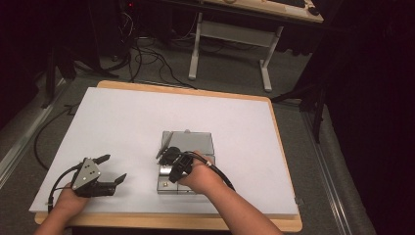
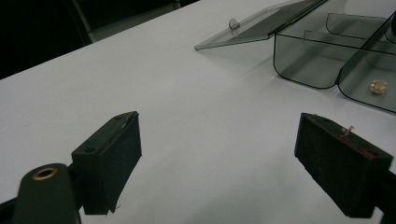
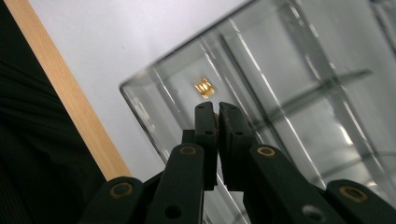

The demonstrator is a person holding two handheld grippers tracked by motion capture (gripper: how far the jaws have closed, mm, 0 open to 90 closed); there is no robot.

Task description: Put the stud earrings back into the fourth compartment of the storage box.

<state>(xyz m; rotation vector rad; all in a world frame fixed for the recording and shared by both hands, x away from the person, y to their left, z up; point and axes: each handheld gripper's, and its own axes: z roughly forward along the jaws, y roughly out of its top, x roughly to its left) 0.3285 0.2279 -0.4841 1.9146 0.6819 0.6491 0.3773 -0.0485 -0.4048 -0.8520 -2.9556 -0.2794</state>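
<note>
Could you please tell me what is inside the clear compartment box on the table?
The clear box, lid open, holds a small gold-coloured piece in one compartment. The right gripper and hand cover part of it; the other visible compartments look empty.

organizer box (image 2: pixel 327 51) cropped, brass piece (image 3: pixel 204 87) blurred
</note>
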